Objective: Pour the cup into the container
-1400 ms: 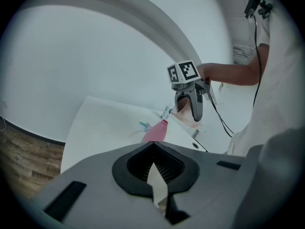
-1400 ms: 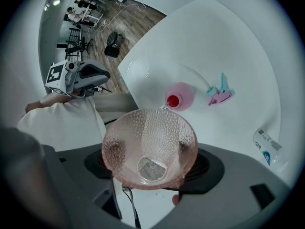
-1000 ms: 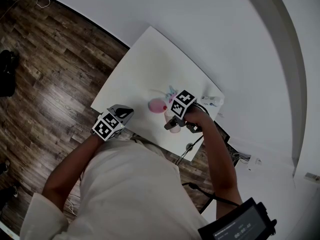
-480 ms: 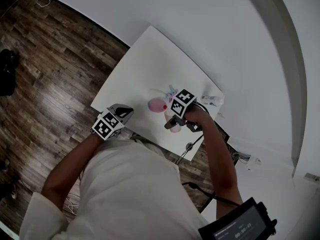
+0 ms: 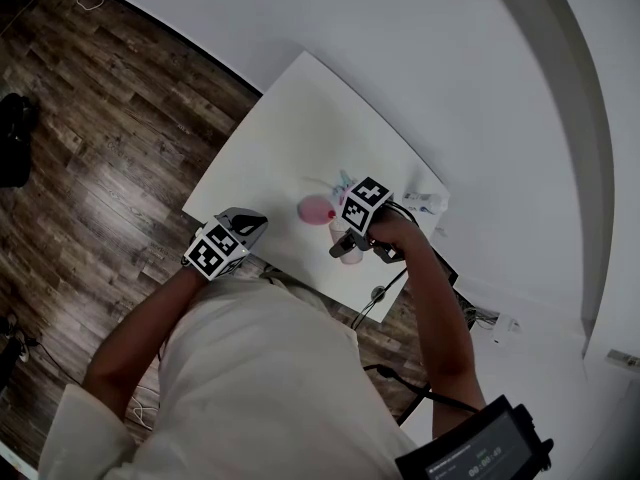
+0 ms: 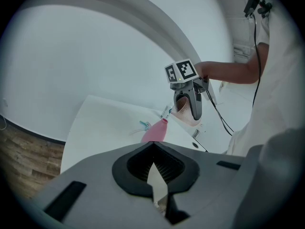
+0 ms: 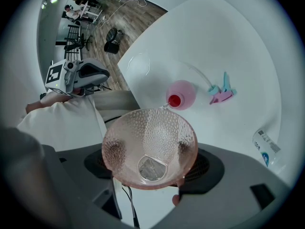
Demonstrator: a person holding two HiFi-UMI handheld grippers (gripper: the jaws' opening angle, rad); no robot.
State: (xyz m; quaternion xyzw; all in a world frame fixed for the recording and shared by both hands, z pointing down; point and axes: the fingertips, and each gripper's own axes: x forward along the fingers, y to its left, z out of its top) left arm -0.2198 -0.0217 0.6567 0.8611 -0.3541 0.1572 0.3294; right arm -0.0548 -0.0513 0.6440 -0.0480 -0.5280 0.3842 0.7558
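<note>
Presently, the right gripper (image 5: 345, 247) has its jaws clamped on either side of the cup (image 7: 148, 147), a pale pink, see-through cup with a dimpled wall. In the right gripper view the cup's mouth faces the camera, and something clear sits at its bottom. The cup is held above the near right part of the white table (image 5: 290, 128), close to the table's edge. The container (image 7: 181, 95), a pink flask with a small red mouth, stands on the table just beyond the cup. In the right gripper view the cup's far rim appears next to that red mouth; contact cannot be confirmed. From the left gripper view the cup hangs above and to the right of the container. The left gripper (image 6: 157, 190) is at the near left edge of the table, well apart from the cup. Its jaws are drawn together, with only a thin sliver of white showing between them, and they hold nothing. A teal and pink clip (image 7: 221, 93) lies on the table just past the container. A small clear tube (image 7: 264, 144) lies near the right edge. Dark wooden floor (image 5: 90, 168) surrounds the table.
</note>
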